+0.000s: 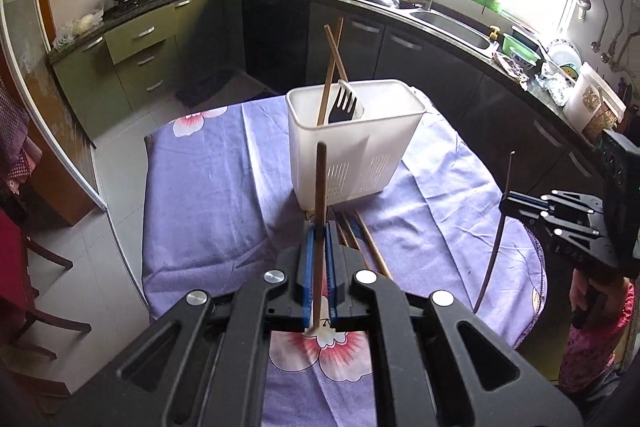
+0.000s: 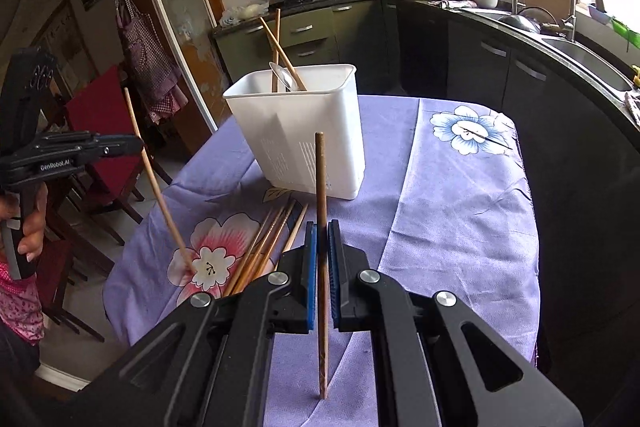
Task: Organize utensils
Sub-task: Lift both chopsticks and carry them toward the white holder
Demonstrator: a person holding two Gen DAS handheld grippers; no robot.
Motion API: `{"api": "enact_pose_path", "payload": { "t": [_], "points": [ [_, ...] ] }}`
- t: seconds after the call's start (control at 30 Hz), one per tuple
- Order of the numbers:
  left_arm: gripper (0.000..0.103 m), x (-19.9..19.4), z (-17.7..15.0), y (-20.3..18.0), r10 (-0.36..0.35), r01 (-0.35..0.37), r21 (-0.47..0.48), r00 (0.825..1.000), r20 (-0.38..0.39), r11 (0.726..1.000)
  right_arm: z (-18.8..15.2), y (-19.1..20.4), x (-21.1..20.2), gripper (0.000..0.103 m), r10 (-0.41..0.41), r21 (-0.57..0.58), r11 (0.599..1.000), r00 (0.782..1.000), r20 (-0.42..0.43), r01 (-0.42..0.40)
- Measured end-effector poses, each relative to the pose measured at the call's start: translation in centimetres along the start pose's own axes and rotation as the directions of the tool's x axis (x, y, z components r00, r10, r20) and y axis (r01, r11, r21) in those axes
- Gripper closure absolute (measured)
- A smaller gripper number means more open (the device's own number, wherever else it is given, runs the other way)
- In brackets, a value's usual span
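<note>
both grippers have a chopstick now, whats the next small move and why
Probably carry the left gripper forward over the white holder and lower its chopstick in, beside the two already standing there; the right gripper, also clamped on one, can follow.

We see a white plastic utensil holder point(image 1: 356, 143) upright at frame centre, with slotted lower walls. Two wooden chopsticks point(image 1: 330, 83) lean crossed inside it beside a black fork point(image 1: 343, 105), tines up. Loose chopsticks point(image 2: 264, 247) lie bunched on the tabletop just below it. One brown chopstick point(image 1: 319, 227) stands near-vertical at lower centre; another point(image 2: 322, 259) likewise.
</note>
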State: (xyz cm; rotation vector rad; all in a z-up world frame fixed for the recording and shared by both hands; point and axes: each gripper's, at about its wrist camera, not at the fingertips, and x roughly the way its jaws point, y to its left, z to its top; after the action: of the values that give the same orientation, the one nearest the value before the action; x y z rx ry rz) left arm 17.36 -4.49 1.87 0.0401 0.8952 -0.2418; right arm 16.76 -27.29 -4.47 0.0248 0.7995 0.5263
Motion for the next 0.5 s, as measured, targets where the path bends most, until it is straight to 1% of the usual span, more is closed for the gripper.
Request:
{"api": "enact_pose_path", "payload": {
  "t": [0.1, 0.27, 0.37, 0.5],
  "points": [
    [0.097, -1.2, 1.9, -0.5, 0.000, 0.000, 0.012, 1.000, 0.026, 1.000, 0.1, 0.1, -0.6, 0.097, 0.002, 0.005, 1.000, 1.000, 0.024, -0.002],
    [0.097, -2.8, 5.7, -1.8, -0.003, 0.001, 0.030, 0.998, 0.069, 1.000, 1.3, 0.3, -1.9, 0.097, 0.012, 0.003, 1.000, 0.998, 0.062, -0.012],
    [0.097, -3.7, 7.7, -2.4, -0.013, 0.010, 0.036, 0.996, 0.089, 0.999, 1.8, 0.6, -2.2, 0.097, 0.016, -0.009, 1.000, 0.998, 0.066, -0.015],
    [0.097, -4.7, 9.8, -3.4, -0.004, -0.003, 0.057, 0.994, 0.110, 0.998, 1.8, 0.6, -2.0, 0.097, 0.025, -0.006, 1.000, 0.998, 0.061, -0.024]
  ]
}}
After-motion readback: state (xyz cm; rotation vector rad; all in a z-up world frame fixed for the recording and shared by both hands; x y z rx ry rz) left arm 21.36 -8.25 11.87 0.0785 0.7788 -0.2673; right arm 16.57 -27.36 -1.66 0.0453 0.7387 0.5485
